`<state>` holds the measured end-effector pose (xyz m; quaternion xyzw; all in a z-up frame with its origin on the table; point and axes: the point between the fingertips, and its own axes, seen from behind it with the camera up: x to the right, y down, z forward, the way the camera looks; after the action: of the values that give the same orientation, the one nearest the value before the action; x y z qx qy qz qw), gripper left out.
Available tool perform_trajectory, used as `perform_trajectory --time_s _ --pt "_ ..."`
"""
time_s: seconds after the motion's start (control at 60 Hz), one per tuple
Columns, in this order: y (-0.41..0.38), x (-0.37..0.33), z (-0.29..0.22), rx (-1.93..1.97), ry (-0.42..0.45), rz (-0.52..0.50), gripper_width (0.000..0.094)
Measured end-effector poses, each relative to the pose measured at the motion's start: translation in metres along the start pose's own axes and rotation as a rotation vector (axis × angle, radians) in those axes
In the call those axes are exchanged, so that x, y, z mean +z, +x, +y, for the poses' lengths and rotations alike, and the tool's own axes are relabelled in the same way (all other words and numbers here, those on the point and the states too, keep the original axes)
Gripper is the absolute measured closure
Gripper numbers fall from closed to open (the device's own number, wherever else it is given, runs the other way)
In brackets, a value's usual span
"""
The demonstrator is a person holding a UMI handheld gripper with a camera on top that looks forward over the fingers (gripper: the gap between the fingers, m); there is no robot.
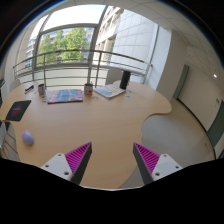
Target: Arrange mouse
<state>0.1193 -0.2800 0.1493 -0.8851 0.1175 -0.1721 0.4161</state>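
Beyond parted fingers (112,160), rounded mouse (28,137) on smooth table (100,125).

We see wide bare bench (100,125) ahead of open tongs (112,160). Small mouse (28,137) sits off to left. Laptop (16,109), book (65,96), cup (88,89) and monitor (124,79) line far edge.

Mouse (28,137): small, rounded, pale bluish-grey, resting flat on the wooden worktop (100,125) near its left edge. Well ahead and left of the gripper (113,160), whose fingers stand apart with nothing between them.
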Motion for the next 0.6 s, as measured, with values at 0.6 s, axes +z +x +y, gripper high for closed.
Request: perform_trajectory --time_s 0.6 --pt "-0.272 -0.077 0.134 -0.121 -0.042 -0.241 0.0088"
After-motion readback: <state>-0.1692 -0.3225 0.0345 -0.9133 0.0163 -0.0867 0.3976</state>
